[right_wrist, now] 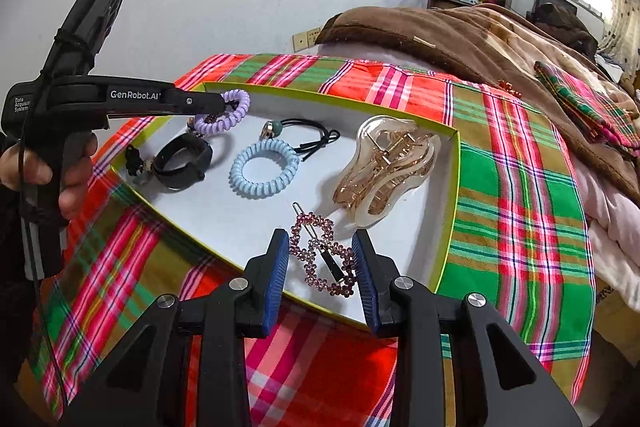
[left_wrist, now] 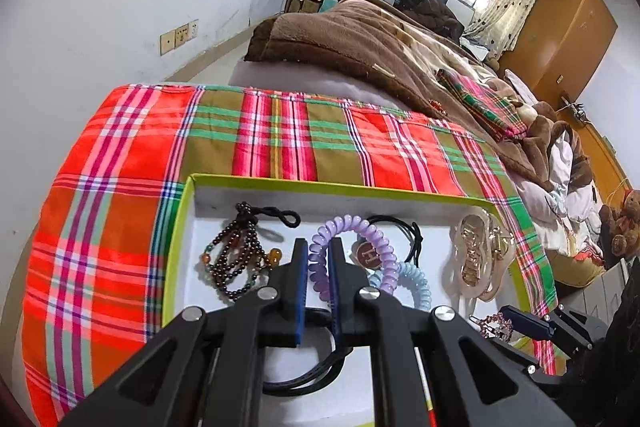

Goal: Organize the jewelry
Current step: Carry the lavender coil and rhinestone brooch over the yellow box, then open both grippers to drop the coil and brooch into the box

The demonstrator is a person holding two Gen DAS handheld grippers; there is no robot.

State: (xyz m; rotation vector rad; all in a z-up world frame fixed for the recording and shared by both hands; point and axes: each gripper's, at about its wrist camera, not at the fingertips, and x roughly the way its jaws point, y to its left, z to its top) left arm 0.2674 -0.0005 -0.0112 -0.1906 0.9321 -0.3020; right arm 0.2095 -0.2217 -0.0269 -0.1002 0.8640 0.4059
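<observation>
— Where is the jewelry?

— In a shallow white box [right_wrist: 450, 187] with a lime-green rim, lying on a plaid cloth [right_wrist: 520, 167] over the bed. The left gripper [left_wrist: 319, 259] has its fingers clamped on a purple coil hair tie [left_wrist: 352, 227], at the box's far left corner in the right wrist view.

— And the other one?

— The right gripper [right_wrist: 322, 263] has its fingers either side of a pink rhinestone hair clip [right_wrist: 320, 251], at the near edge of the box; whether they press it I cannot tell. Beside it lie a blue coil tie [right_wrist: 264, 167], a clear claw clip [right_wrist: 384, 171], a black band [right_wrist: 182, 163] and a bead bracelet [left_wrist: 236, 259].
</observation>
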